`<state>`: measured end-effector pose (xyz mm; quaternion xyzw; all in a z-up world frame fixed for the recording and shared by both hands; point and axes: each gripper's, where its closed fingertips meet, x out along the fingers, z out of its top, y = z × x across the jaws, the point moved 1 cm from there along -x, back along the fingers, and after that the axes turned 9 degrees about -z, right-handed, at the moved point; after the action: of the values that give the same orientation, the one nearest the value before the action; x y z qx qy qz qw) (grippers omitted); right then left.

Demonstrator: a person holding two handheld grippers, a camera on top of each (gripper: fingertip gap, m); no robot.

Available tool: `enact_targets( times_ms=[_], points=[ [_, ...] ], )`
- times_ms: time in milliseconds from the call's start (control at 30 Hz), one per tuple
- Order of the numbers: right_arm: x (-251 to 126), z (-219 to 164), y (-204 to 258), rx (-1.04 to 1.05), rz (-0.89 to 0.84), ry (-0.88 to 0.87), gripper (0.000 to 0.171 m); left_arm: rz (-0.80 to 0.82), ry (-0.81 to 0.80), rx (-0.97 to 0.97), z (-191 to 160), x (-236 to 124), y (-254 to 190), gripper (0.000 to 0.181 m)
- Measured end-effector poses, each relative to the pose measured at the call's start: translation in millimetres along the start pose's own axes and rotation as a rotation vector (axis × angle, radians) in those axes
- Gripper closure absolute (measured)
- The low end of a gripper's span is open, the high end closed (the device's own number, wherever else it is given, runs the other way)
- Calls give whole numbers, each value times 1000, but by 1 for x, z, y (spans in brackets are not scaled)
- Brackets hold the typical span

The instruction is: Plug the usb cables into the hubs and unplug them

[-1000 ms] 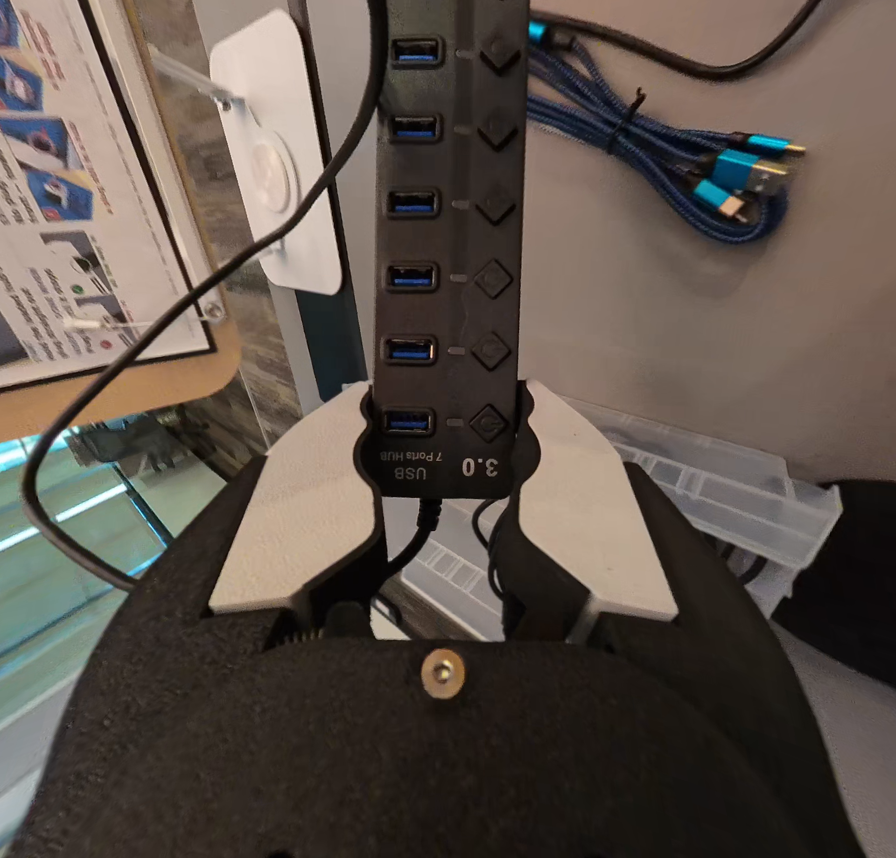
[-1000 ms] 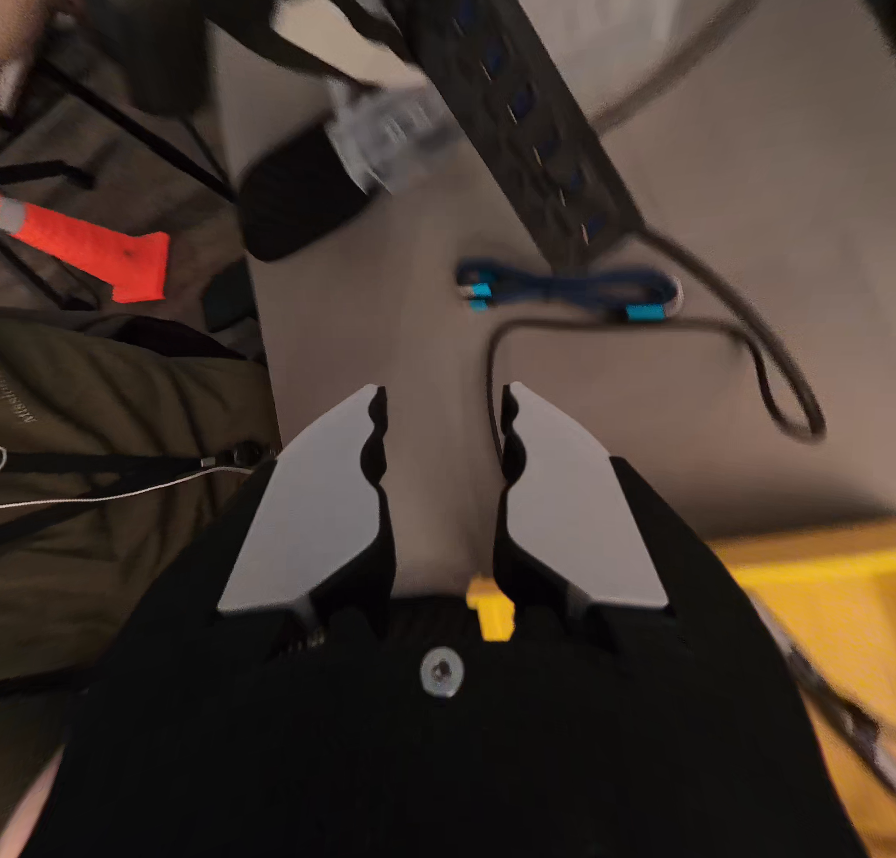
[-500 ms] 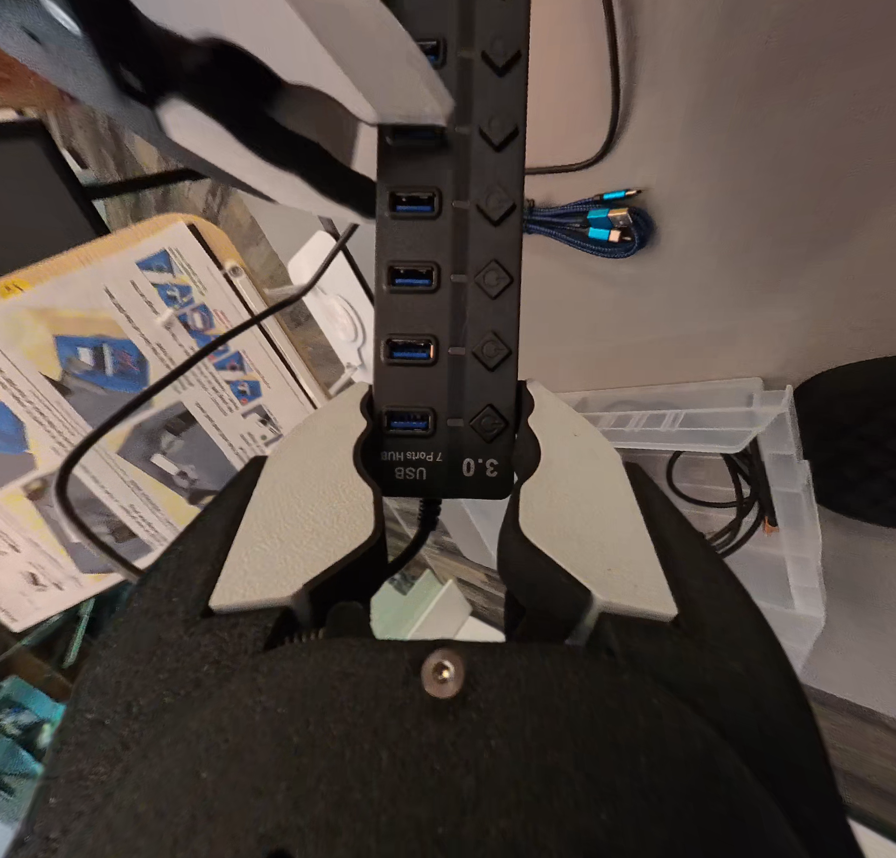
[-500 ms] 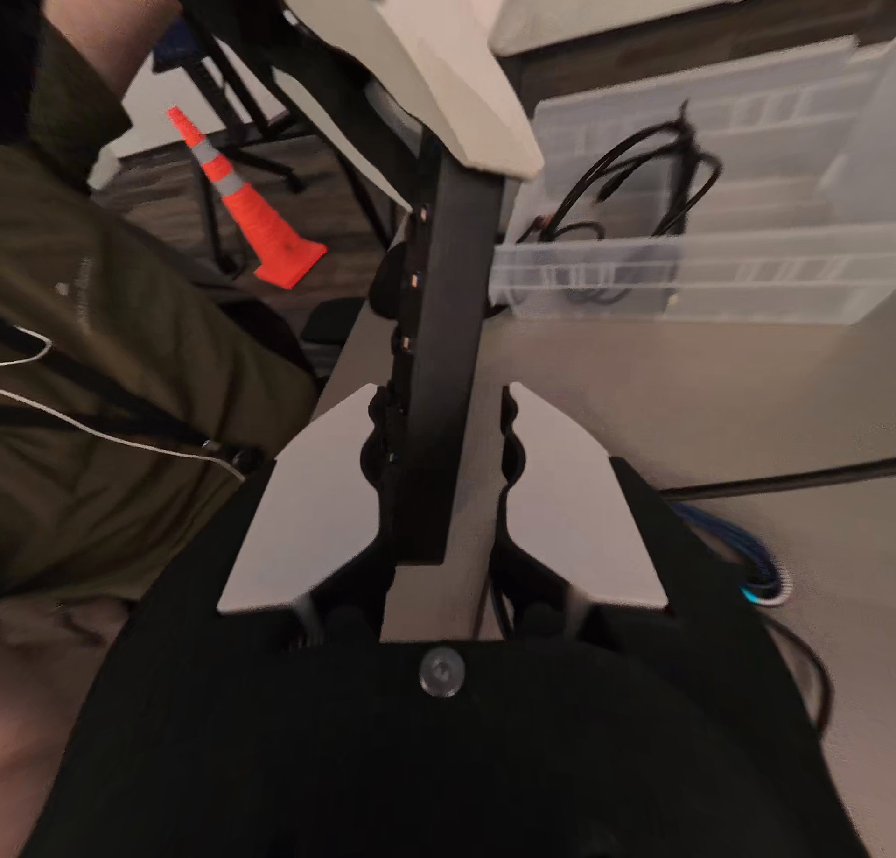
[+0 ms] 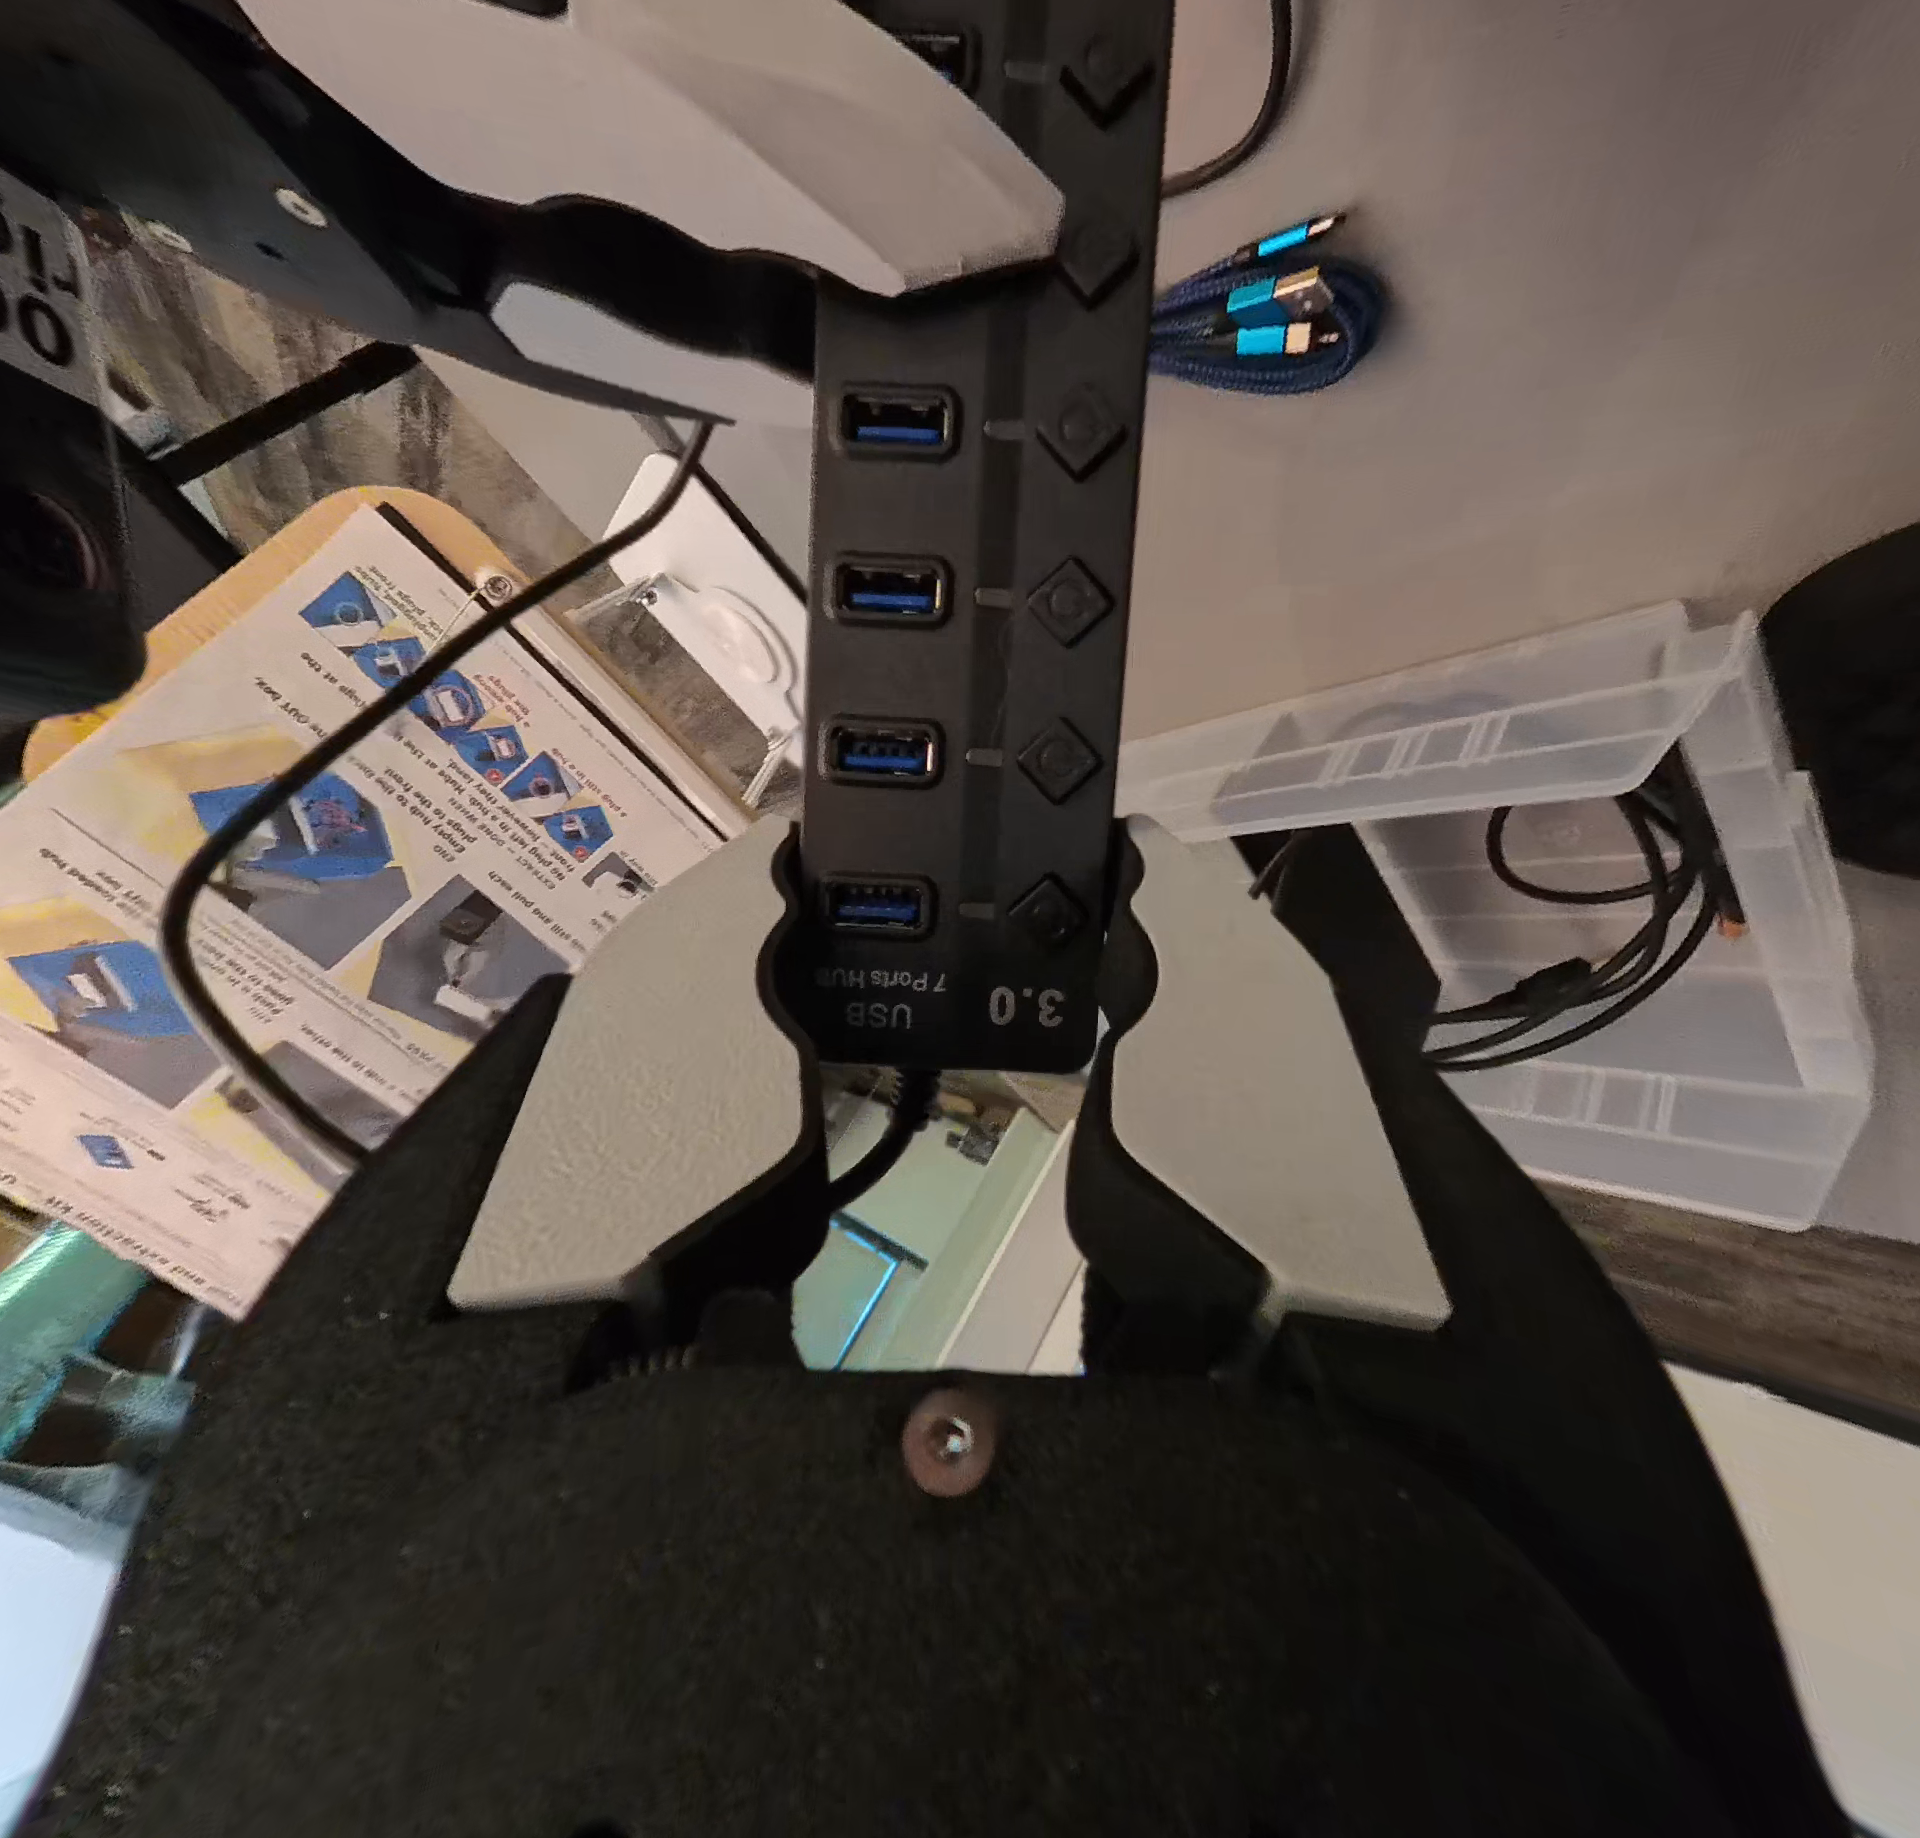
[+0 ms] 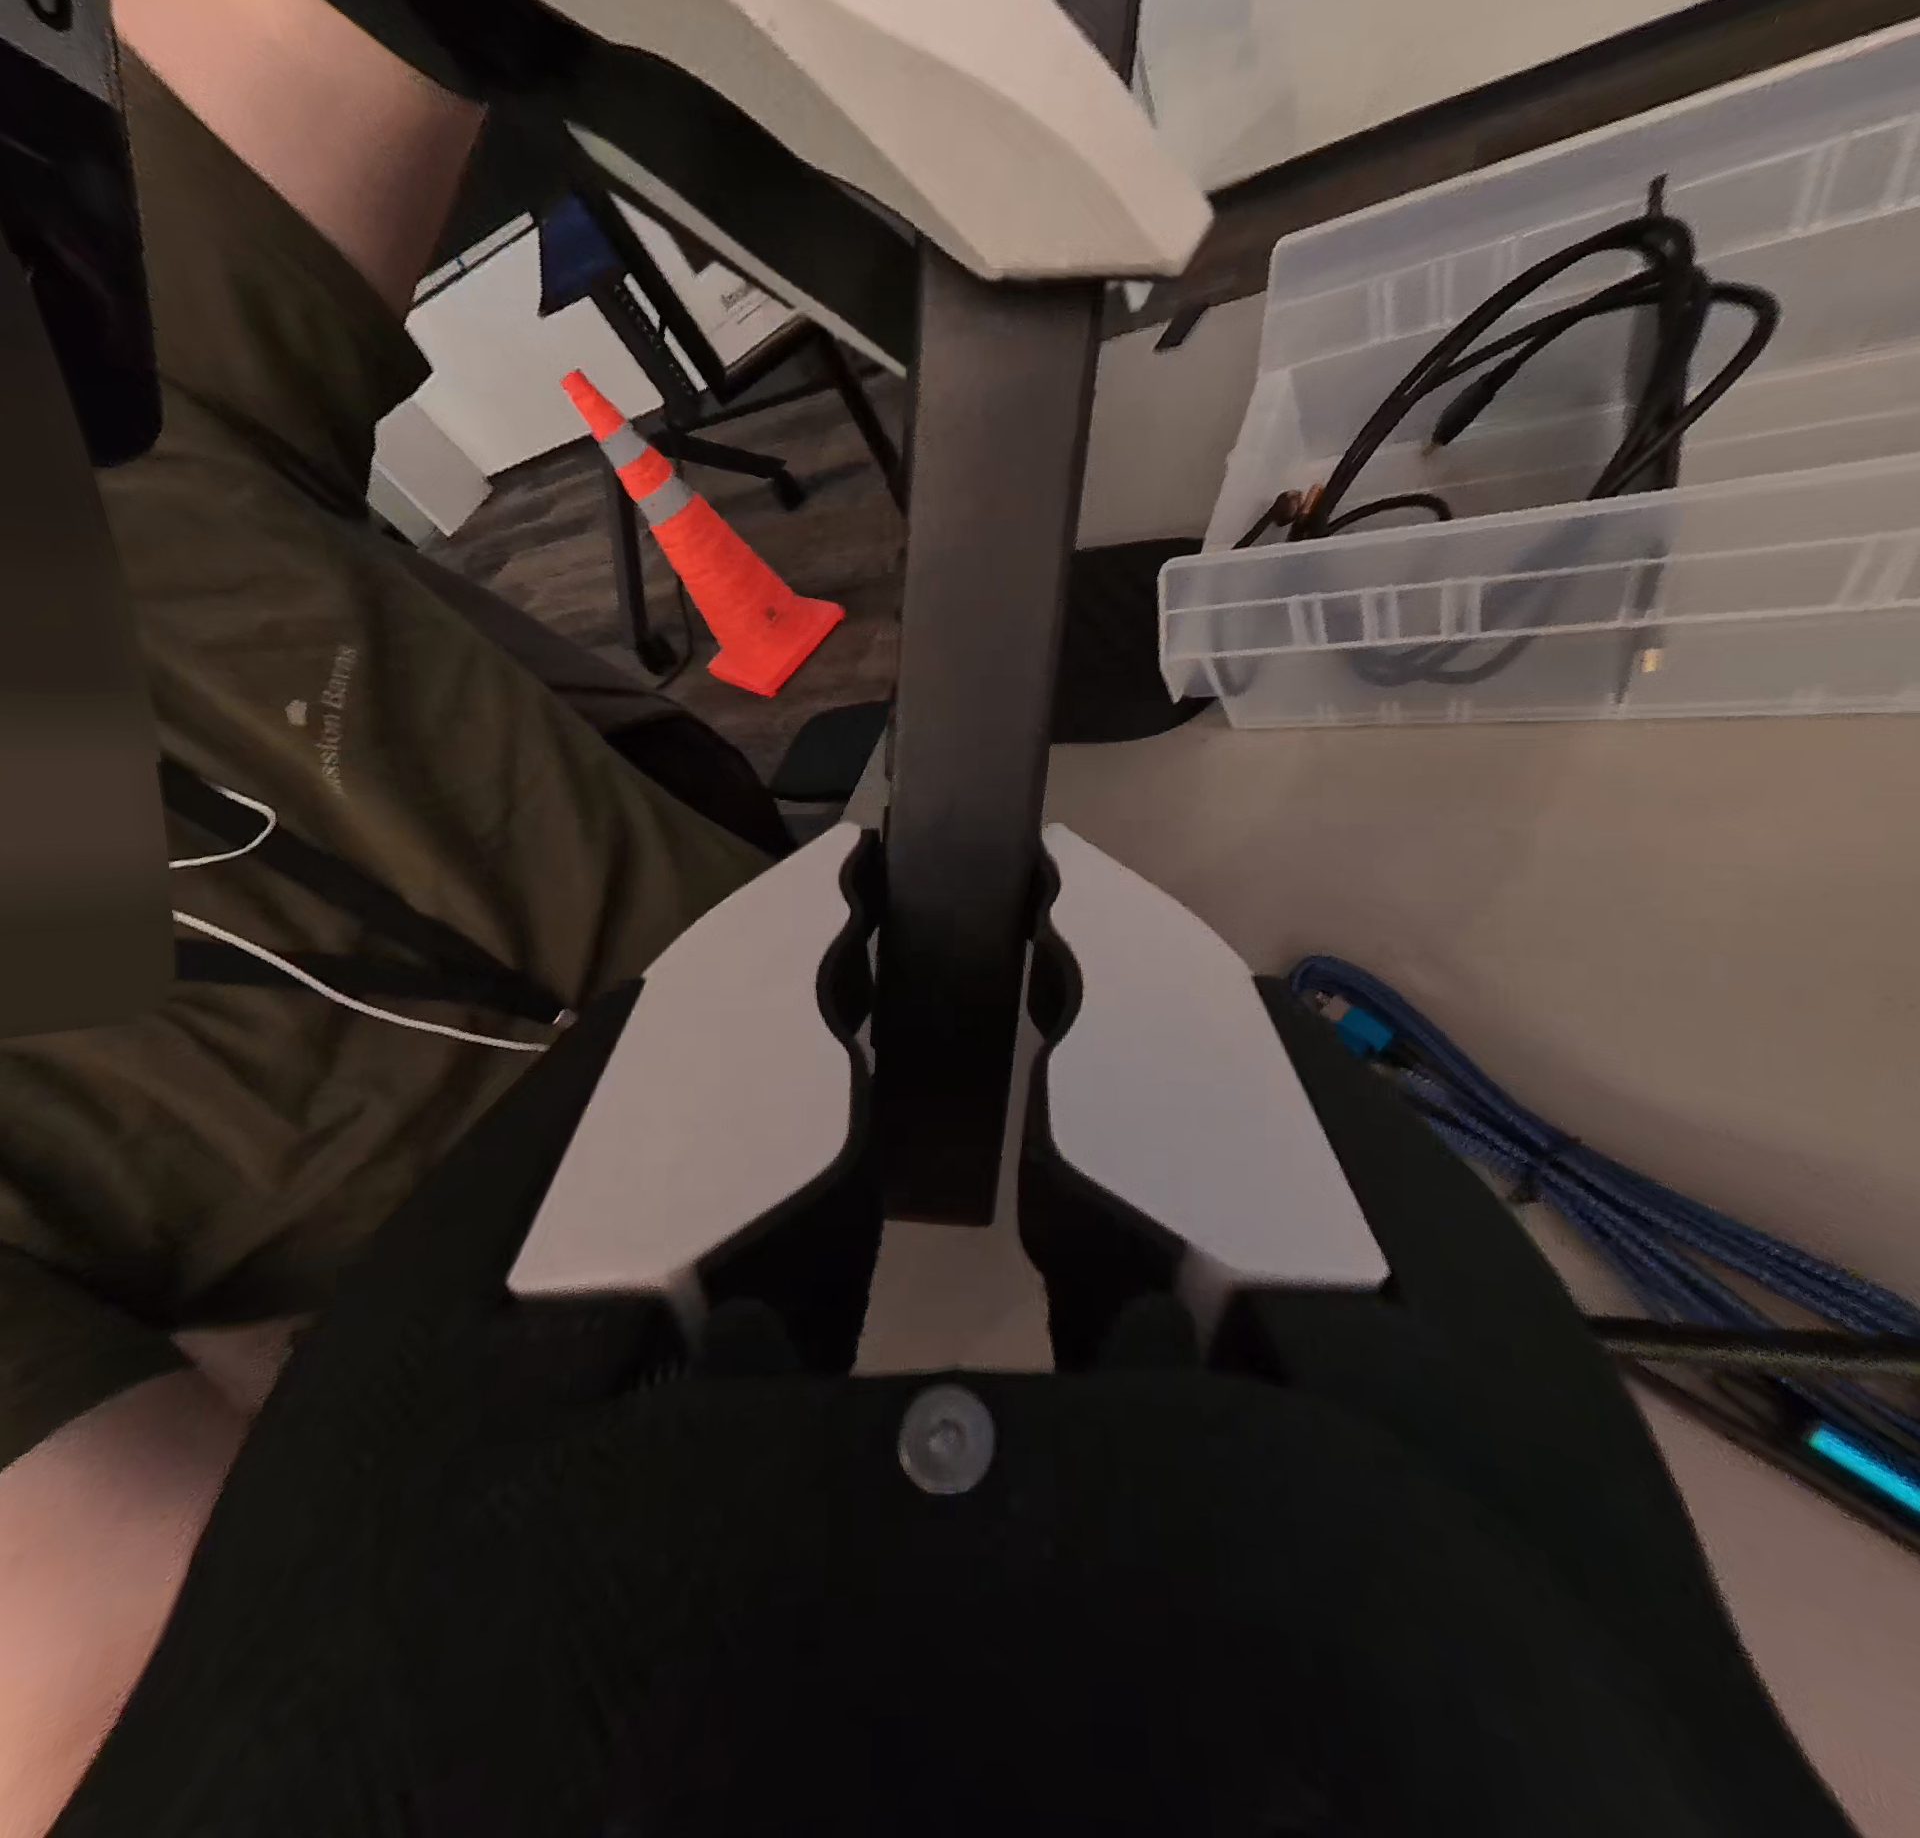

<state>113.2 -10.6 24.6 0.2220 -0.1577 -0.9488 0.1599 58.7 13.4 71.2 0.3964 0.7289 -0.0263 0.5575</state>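
Observation:
A long black USB hub [image 5: 977, 562] with several blue ports is held in the air above the grey table [image 5: 1507, 386]. My left gripper [image 5: 951, 884] is shut on its labelled near end, where its black cord [image 5: 260, 853] leaves. My right gripper [image 6: 951, 895] is shut on the hub's other end [image 6: 987, 593]. Its white fingers [image 5: 748, 126] show at the top of the left wrist view. A bundle of blue braided USB cables [image 5: 1278, 313] lies on the table beyond the hub. It also shows in the right wrist view [image 6: 1579, 1175], beside my right gripper. All visible ports are empty.
A clear plastic organiser box [image 5: 1610, 957] holding black cables stands at the table's edge and shows in the right wrist view [image 6: 1507, 604]. A printed instruction sheet [image 5: 312, 801] lies to the left. A person in an olive top [image 6: 312, 749] and an orange cone [image 6: 707, 541] are past the table. Across from one pair of fingers to the other is roughly 8 cm.
My right gripper swung from above the table to the hub's free end and closed on it. My left gripper kept its hold and turned the hub.

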Motion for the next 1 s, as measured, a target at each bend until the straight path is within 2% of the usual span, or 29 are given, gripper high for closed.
enact_targets(
  times_ms=[300,400,467,600,767,867,1000],
  points=[
    [-18,35,-8,37,8,-295,145,89,-90,-106,-19,-15,26,119],
    [-21,37,-9,93,76,-360,145,122,-134,-192,-25,-23,40,116],
    [-19,38,-7,171,167,-389,145,77,-191,-265,-28,-23,40,117],
    [-15,49,-6,319,290,-475,145,51,-198,-385,-47,-16,38,111],
    [-14,62,-7,478,425,-585,145,48,-370,-565,-61,-13,34,112],
    [-10,60,-12,538,454,-592,145,80,-400,-565,-63,-9,29,111],
    [-9,56,-8,553,495,-557,145,94,-346,-463,-63,-8,22,112]
  ],
)
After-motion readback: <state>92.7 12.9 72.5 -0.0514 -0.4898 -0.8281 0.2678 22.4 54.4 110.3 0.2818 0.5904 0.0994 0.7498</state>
